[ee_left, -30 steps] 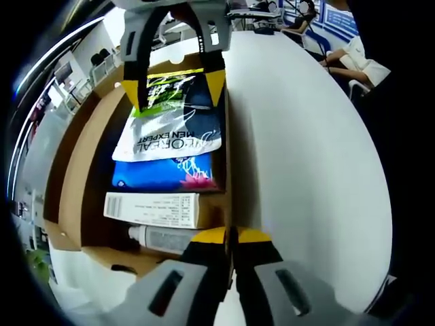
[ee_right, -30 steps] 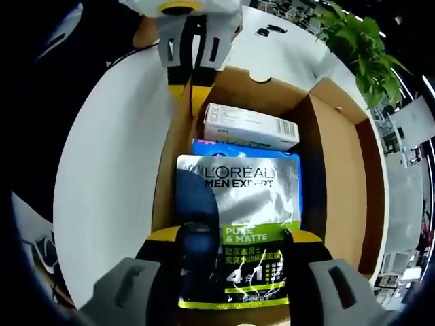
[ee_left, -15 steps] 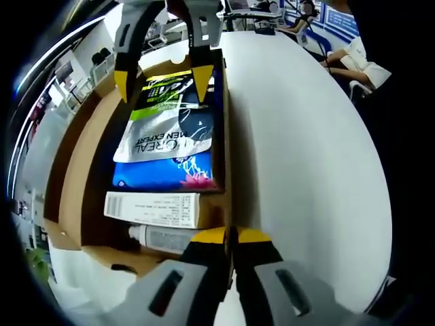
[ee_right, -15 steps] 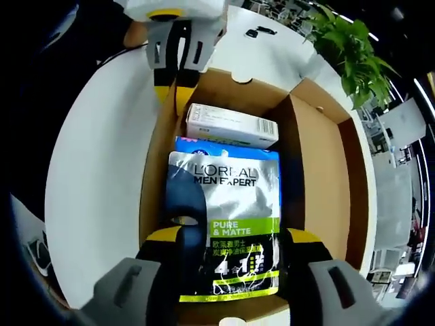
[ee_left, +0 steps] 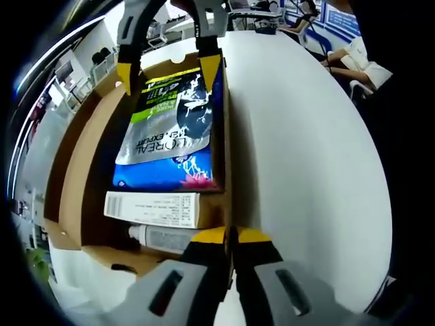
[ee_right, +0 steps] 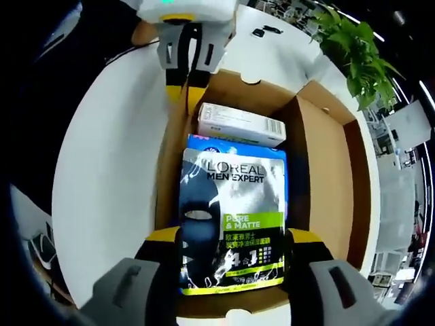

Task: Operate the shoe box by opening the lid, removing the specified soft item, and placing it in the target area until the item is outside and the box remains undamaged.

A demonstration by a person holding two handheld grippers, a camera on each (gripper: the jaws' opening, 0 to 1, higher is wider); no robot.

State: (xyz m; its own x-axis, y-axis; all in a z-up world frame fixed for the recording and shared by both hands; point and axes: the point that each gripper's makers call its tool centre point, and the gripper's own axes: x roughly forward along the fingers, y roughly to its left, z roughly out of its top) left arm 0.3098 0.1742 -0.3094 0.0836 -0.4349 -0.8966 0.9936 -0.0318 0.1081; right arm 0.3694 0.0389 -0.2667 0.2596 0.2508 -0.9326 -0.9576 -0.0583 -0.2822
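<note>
Right gripper (ee_right: 231,246): jaws set wide, one yellow pad at each side edge of the sachet (ee_right: 232,224); whether the pads press it or merely flank it cannot be told. In the left gripper view the same gripper (ee_left: 170,68) enters from the top, its yellow tips straddling the sachet's (ee_left: 170,119) far end.

Left gripper (ee_left: 230,238): jaws clenched together with nothing visible between them, at the near wall of the box (ee_left: 81,197). In the right gripper view it (ee_right: 188,78) stands at the box's (ee_right: 326,163) far left corner.

Sachet: silver, printed L'OREAL MEN EXPERT, green band, dark mask figure; inside the box, uppermost, over a blue pack (ee_right: 234,145).

Blue pack: under the sachet, edge showing toward the carton (ee_right: 241,124); pink flower print visible in the left gripper view (ee_left: 166,175).

Carton: white, lying across the box just beyond the blue pack.

Tube (ee_left: 160,239): white, beside the carton (ee_left: 153,209), against the box wall nearest the left gripper.

Box: brown cardboard, lid (ee_right: 357,197) folded open to one side.

Worktop (ee_left: 306,170): white, carrying the box.

Plant (ee_right: 357,51): green, beyond the box.
</note>
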